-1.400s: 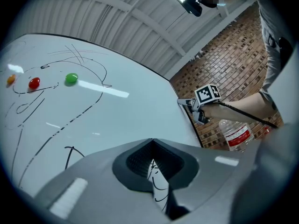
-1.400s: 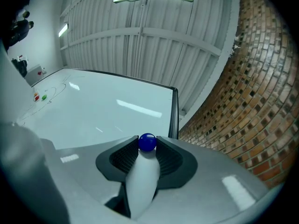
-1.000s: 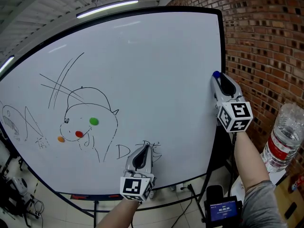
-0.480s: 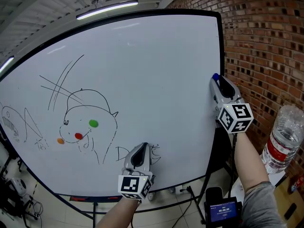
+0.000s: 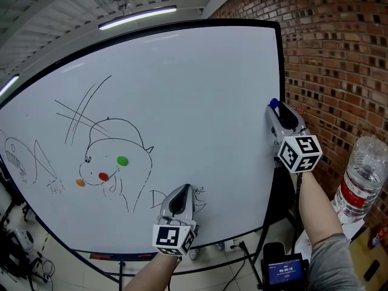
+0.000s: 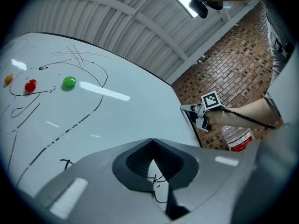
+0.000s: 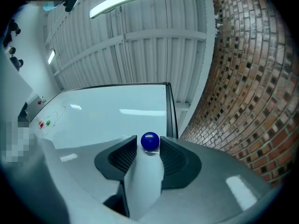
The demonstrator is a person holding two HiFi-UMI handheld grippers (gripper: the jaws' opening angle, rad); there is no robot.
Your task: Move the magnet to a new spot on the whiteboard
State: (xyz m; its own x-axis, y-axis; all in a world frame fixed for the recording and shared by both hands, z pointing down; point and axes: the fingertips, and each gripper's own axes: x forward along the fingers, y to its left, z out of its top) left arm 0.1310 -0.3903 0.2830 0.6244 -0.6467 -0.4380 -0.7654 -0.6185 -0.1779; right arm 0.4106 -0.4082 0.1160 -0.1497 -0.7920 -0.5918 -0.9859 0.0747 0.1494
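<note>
**A:** What has just changed?

**B:** The jaws of the right tool (image 5: 273, 108) have just been opening. The blue magnet (image 7: 150, 142) sits between them on the whiteboard (image 5: 200, 90), close to its right edge and about halfway up. The jaws are apart now, and a sliver of gap shows beside the magnet.

**A:** What does that mean for the task?

**B:** It looks like a release. The magnet seems to be left at the right edge, well apart from the green (image 5: 122, 160), red (image 5: 103, 176) and orange (image 5: 80, 182) magnets. Those sit inside a drawing toward the left edge. If the right edge is the new spot, little is left to do. The tool only has to draw back without nudging the magnet.

**A:** And the other tool?

**B:** The left tool (image 5: 183, 188) is near the bottom edge, over some scribbled lettering. Its jaws are together and nothing is held.

**A:** Any containers?

**B:** There is one plastic bottle (image 5: 362, 174) with a red label, beyond the board's right edge, by a brick wall. It looks to hold clear water. I cannot tell how full it is.
</note>
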